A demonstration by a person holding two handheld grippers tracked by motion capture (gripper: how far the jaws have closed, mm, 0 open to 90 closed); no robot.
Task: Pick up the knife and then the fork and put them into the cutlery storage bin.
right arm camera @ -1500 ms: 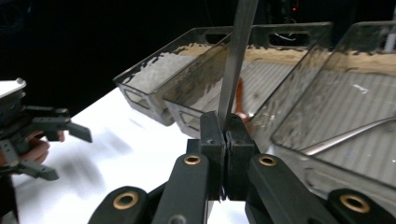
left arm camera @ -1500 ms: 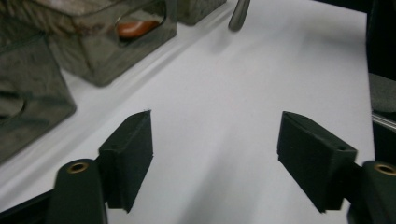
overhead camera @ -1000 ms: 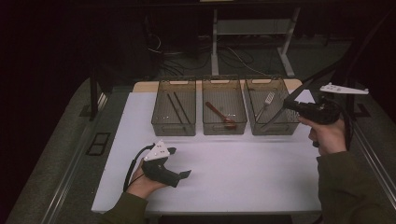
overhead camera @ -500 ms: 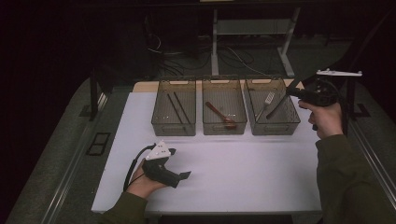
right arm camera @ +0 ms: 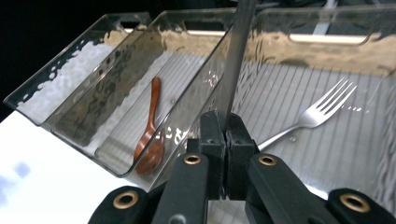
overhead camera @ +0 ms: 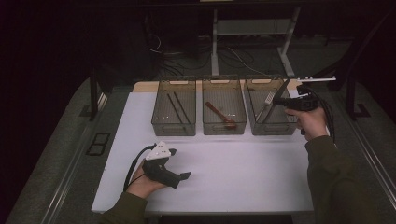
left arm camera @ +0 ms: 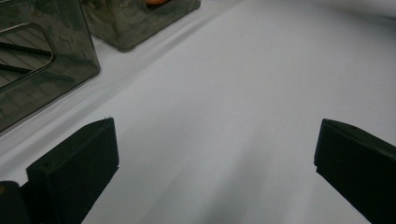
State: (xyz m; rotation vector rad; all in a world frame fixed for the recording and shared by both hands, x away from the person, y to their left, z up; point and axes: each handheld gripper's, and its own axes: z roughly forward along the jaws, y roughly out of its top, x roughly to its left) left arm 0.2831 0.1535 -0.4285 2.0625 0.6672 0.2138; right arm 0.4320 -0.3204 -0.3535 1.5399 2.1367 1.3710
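Three clear bins stand in a row at the back of the white table (overhead camera: pixel 243 177). The left bin (overhead camera: pixel 173 133) holds two dark sticks (overhead camera: pixel 176 108). In the middle bin (overhead camera: pixel 224 132) lies a red-brown spoon (overhead camera: pixel 220 114) (right arm camera: pixel 152 140), and a metal fork (right arm camera: pixel 322 112) lies in the right bin (overhead camera: pixel 273 132). My right gripper (overhead camera: pixel 279 100) (right arm camera: pixel 226 126) hovers over the right bin, shut on a slim grey metal utensil (right arm camera: pixel 238 56) that sticks up past the bin's wall; its far end is out of sight. My left gripper (overhead camera: pixel 180 163) (left arm camera: pixel 215 154) rests open on the table's front left, nothing between its jaws.
Grey floor borders the table on both sides, with a metal rail (overhead camera: pixel 373 154) along the right. Table legs and cables (overhead camera: pixel 224 51) stand behind the bins. The white surface between the bins and the front edge is bare.
My right gripper, still shut on the grey utensil, rose briefly, then came left and down over the right bin. The left gripper has not moved.
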